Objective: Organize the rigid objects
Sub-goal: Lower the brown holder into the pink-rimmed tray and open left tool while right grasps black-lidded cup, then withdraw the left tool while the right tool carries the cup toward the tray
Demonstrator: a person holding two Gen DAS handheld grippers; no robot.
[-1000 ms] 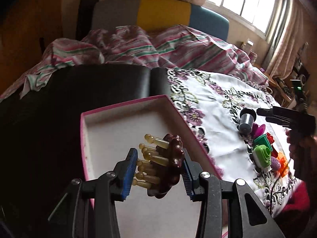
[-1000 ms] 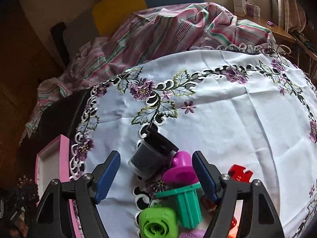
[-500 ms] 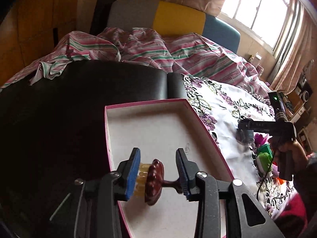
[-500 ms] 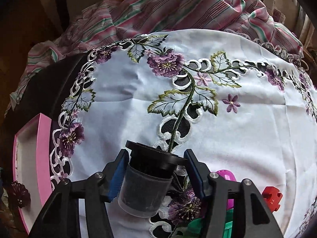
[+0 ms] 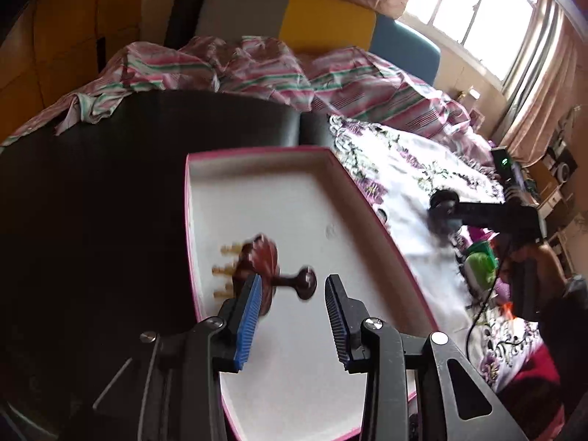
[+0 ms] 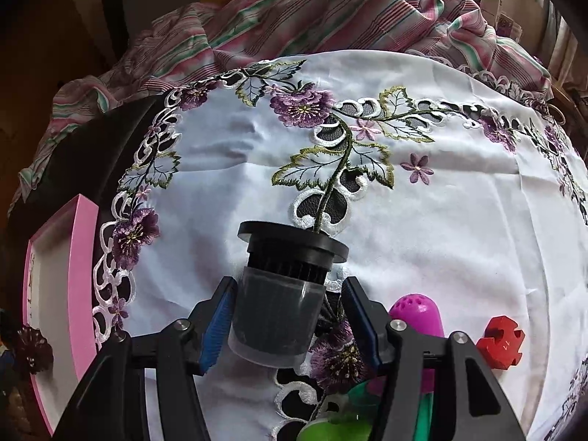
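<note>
— Two claws, two jobs. Start at the left: what does the left claw (image 5: 292,307) have?

— Nothing. Its jaws stand apart over the tray (image 5: 371,202), released. The brown massager (image 5: 262,262) lies on the tray floor at about 11 o'clock from the claw, close in, its head just past the left pad and blurred. Its long axis runs 9 to 3: pegs point toward 9, the knobbed handle toward 3, ending between the pads' tips.

— So that piece looks placed. And the right?

— The right claw (image 6: 288,319) has the grey cup (image 6: 279,305) between its pads, black rim toward 12 and tilted slightly toward 1. The left pad touches the cup's wall; the right pad seems a hair off it. I'd call it clenching on the cup, though a firm grip is a judgement.

— Where must the cup go?

— The tray's pink wall (image 6: 82,275) sits at 9 o'clock from the right claw, well apart, across the cloth (image 6: 441,220). That's the relation that counts: a leftward carry, over the wall.

— Anything else near?

— A magenta piece (image 6: 419,312) and a red piece (image 6: 501,341) at 3 o'clock, a green one (image 6: 338,430) at 5. The right claw is nearer all of them.
</note>
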